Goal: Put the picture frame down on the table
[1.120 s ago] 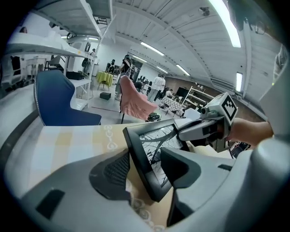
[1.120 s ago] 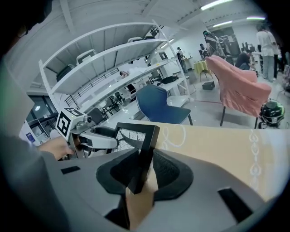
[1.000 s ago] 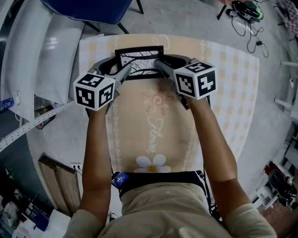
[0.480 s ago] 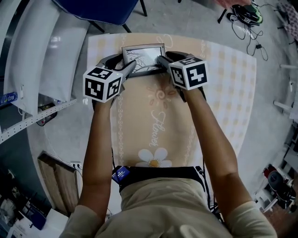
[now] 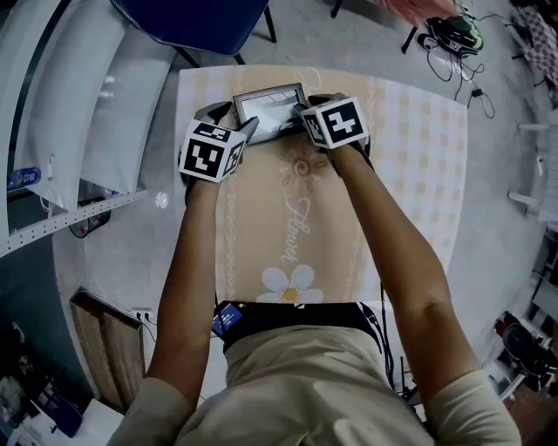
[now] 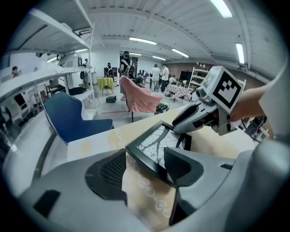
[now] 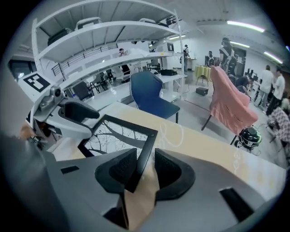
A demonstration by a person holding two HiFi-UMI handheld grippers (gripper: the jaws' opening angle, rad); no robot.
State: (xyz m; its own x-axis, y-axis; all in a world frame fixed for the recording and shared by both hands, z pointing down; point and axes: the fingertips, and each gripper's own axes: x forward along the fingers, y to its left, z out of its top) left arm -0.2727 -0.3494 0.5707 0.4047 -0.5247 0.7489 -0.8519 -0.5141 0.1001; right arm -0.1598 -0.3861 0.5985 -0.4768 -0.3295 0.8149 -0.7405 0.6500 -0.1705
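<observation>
- Nearest, at the bottom of the head view, both forearms (image 5: pixel 384 253) are seen stretched out along the table (image 5: pixel 418 174). Its flower-printed cloth lies bare beneath them.
- At the upper centre of that view, the left gripper (image 6: pixel 145 168) is clenched on one side of the picture frame (image 5: pixel 272 109). A corner of the dark rail is caught between the ribbed pads.
- The right gripper (image 7: pixel 145 170) is clamped on the opposite rail, which stands edge-on between its pads.
- The frame is carried face up and tilted, low over the far end of the table (contact with the cloth cannot be confirmed in any view).
- Progress is judged late. The frame has been brought over the table, and what is left is the last lowering, flattening and release of both grips.
- No obstruction is seen under the frame. The far table edge lies just beyond it, so a placement too far out is judged the main risk.
- Beyond the table, a blue chair (image 5: pixel 187 17) is noted at the upper left and white shelving (image 5: pixel 78 113) at the left edge. Cables (image 5: pixel 453 30) lie on the floor at the upper right, and people (image 6: pixel 158 74) stand well apart in the background.
</observation>
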